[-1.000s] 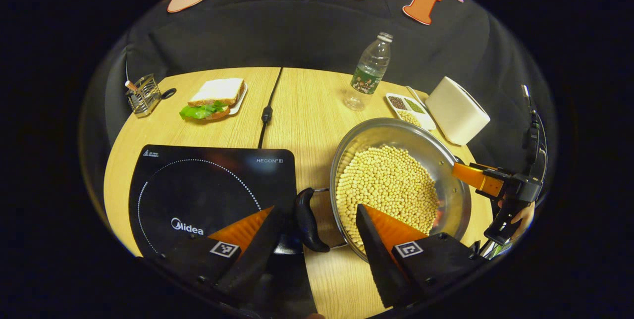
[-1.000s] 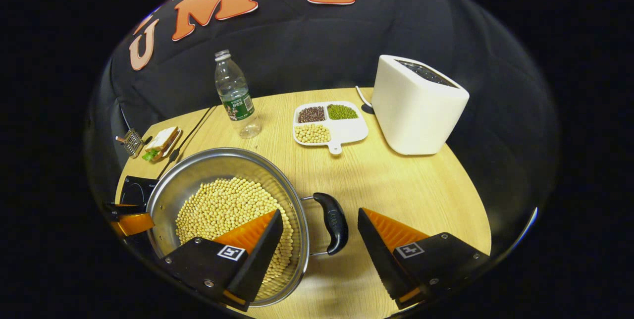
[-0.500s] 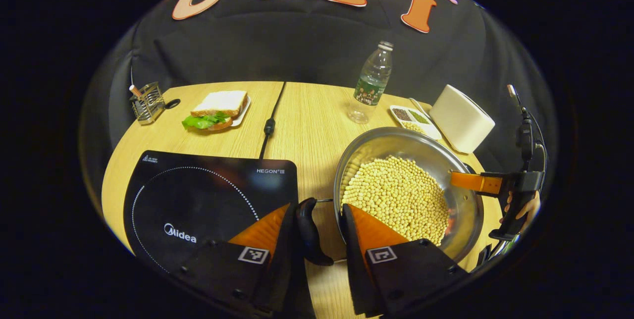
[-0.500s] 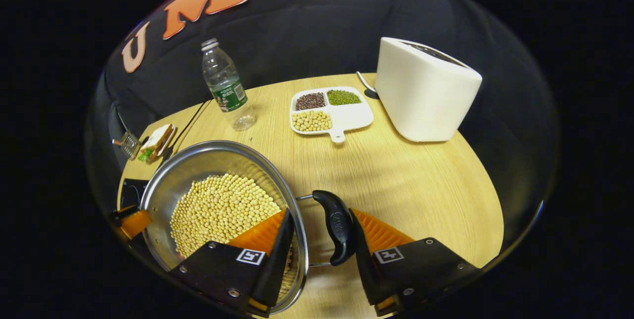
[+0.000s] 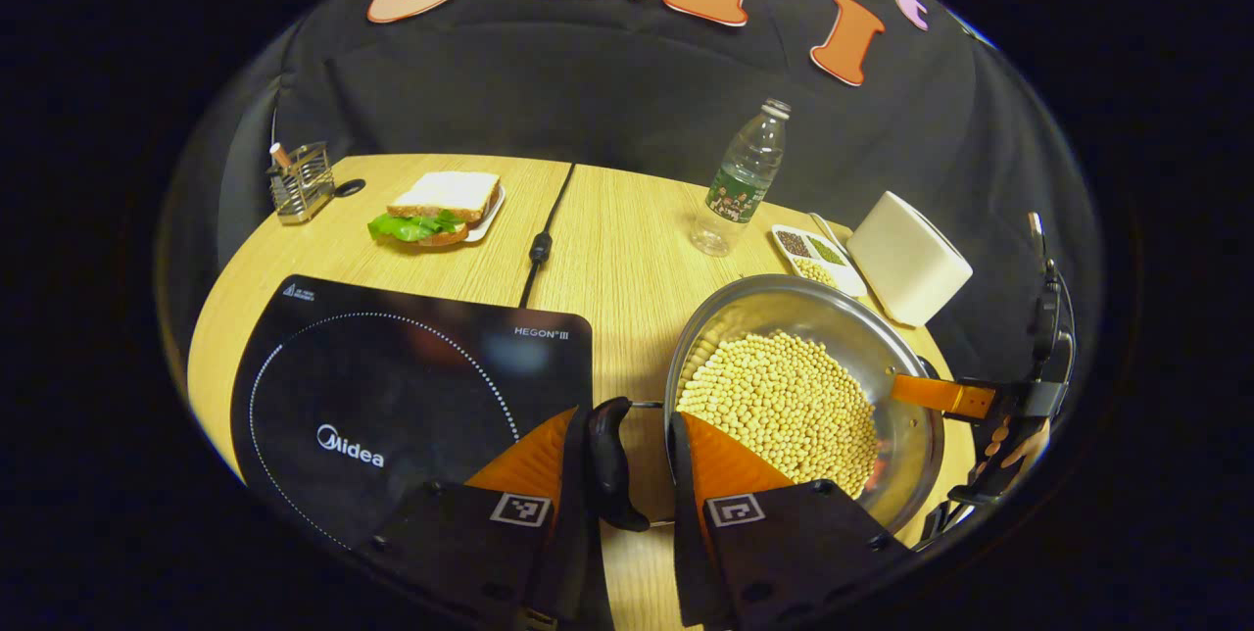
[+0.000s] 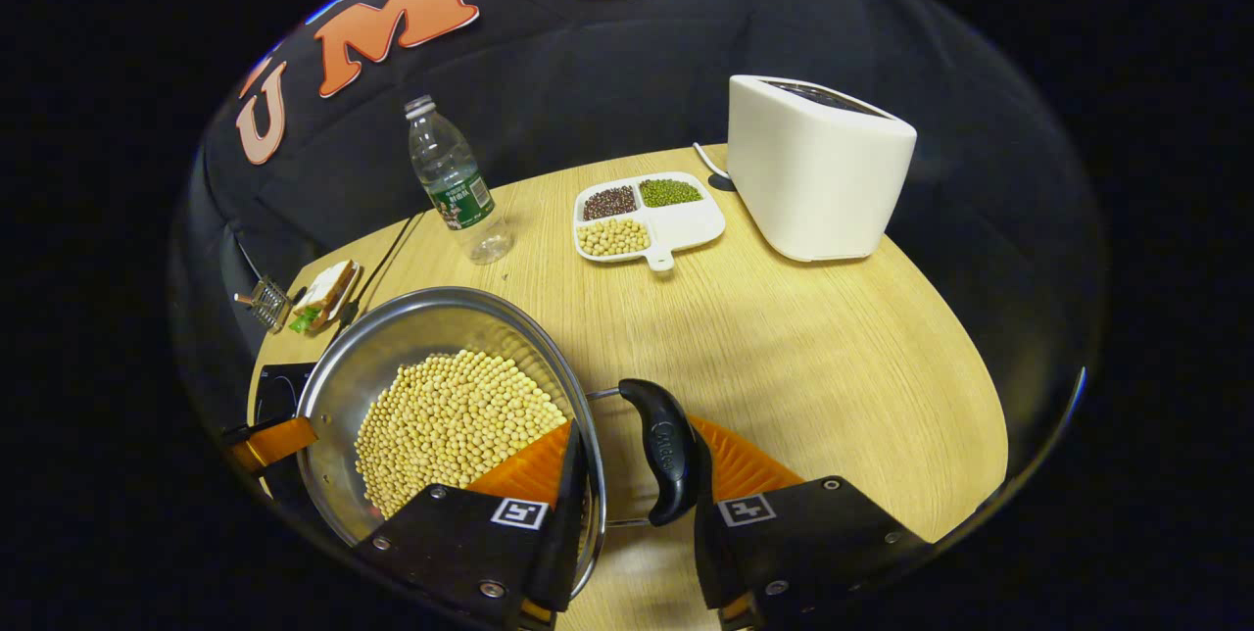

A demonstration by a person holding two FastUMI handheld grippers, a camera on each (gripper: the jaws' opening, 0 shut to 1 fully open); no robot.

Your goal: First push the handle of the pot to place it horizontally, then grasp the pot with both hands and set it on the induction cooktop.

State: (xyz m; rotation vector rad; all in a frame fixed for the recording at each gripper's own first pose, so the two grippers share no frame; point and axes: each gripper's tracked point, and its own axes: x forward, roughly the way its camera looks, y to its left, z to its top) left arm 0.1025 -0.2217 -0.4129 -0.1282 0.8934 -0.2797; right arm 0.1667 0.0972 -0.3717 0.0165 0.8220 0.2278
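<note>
Left gripper view: the left gripper point(image 5: 627, 460) has gone from wide apart a second ago to clamped on the pot's near handle point(image 5: 609, 462), a finger pressing each side. Right gripper view shows the same story: the right gripper point(image 6: 632, 474) closed in, and now one finger sits inside the rim by the soybeans point(image 6: 453, 425) while the other presses the far handle point(image 6: 666, 450); can't tell if the inner finger really touches. The pot point(image 5: 803, 386) sits on the wooden table point(image 5: 607, 259), just beside the induction cooktop point(image 5: 392, 396), not on it. Farther back: a sandwich point(image 5: 436, 208), water bottle point(image 5: 743, 180), divided dish point(image 6: 647, 219) of beans, white toaster point(image 6: 818, 166), small wire rack point(image 5: 299, 182).
</note>
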